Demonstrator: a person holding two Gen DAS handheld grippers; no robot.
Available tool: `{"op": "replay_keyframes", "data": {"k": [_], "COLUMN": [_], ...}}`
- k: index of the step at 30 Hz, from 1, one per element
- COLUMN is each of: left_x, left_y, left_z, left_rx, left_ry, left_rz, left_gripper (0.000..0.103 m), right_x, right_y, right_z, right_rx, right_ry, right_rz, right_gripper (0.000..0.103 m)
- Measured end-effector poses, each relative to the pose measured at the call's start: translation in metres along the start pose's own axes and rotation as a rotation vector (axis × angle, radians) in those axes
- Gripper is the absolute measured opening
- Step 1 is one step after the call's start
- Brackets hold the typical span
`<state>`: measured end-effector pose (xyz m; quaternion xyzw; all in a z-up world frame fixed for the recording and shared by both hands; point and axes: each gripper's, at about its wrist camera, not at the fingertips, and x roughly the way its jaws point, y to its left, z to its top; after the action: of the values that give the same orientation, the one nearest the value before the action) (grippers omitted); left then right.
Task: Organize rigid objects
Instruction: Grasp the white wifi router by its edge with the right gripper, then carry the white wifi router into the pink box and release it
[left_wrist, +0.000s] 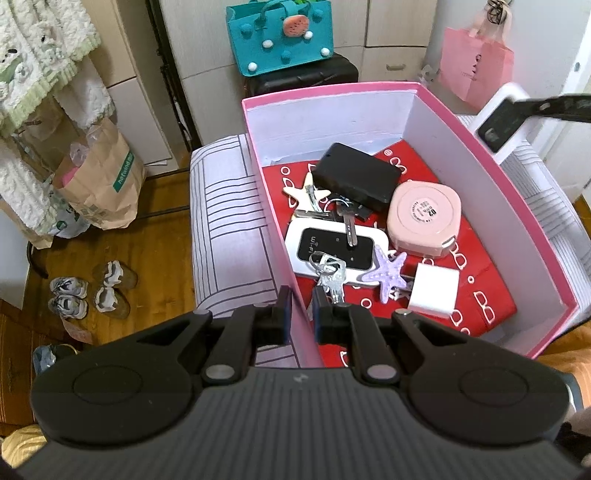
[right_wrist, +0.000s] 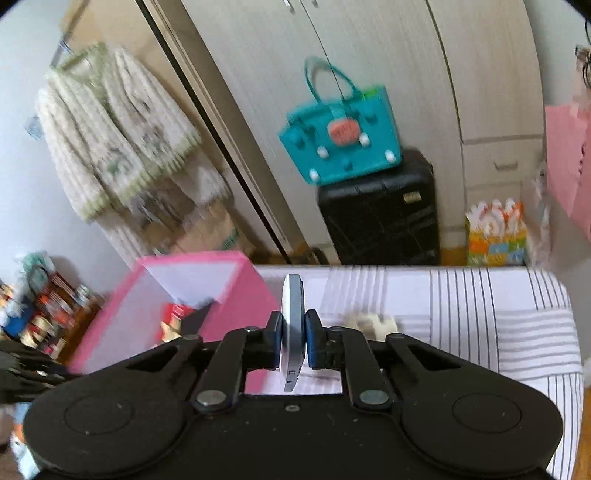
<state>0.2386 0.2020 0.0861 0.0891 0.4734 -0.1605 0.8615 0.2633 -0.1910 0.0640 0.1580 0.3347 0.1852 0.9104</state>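
A pink box (left_wrist: 480, 155) with a red floor stands on the striped bed. In it lie a black case (left_wrist: 356, 177), a pink round tape measure (left_wrist: 424, 218), a white wifi device (left_wrist: 332, 247), keys (left_wrist: 330, 277), a purple starfish (left_wrist: 388, 275), a cream starfish (left_wrist: 306, 192) and a white charger cube (left_wrist: 434, 291). My left gripper (left_wrist: 302, 314) is shut on the box's near left wall. My right gripper (right_wrist: 293, 332) is shut on a flat white-and-grey device (right_wrist: 293, 295), held edge-on above the bed, right of the pink box (right_wrist: 236, 295). The device (left_wrist: 498, 122) also shows beyond the box's far right corner.
A blurred cream object (right_wrist: 373, 323) lies on the striped bed (right_wrist: 480, 314). A teal bag (left_wrist: 280, 35) sits on a black suitcase (right_wrist: 380, 210) by the wardrobe. A paper bag (left_wrist: 99, 184) and shoes (left_wrist: 88, 291) are on the wooden floor at the left.
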Motion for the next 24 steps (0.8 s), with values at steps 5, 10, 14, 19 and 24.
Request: {"op": "replay_keyframes", "data": {"k": [5,10,14,19,24], "left_x": [-0.004,-0.003,-0.004,-0.004,-0.002], "left_y": [-0.003,-0.003,-0.006,-0.004,-0.004], "left_z": [0.000,0.001,-0.001,-0.002,-0.003], "left_rx": [-0.009,-0.010,0.008,0.006,0.003], "left_ry": [-0.026,-0.022,-0.030,-0.035,-0.034], "left_rz": [0.022,0.030,0.046,0.039,0.035], "left_gripper": [0.009,0.008,0.008,0.008,0.008], "right_x": [-0.035,-0.031,-0.018,0.015,0.054], "right_y": [0.027,0.059,0.091,0.116,0.133], "right_z": [0.009,0.005,-0.003,-0.015,-0.038], "right_rx": [-0.023,-0.055,-0.123,-0.161,-0.171], "right_ry": [-0.037,0.059,0.114,0.236,0.382], "right_rz": [0.111,0.239,0.268,0.293,0.335], "right_gripper": [0.016,0.016,0.016,0.016,0.016]}}
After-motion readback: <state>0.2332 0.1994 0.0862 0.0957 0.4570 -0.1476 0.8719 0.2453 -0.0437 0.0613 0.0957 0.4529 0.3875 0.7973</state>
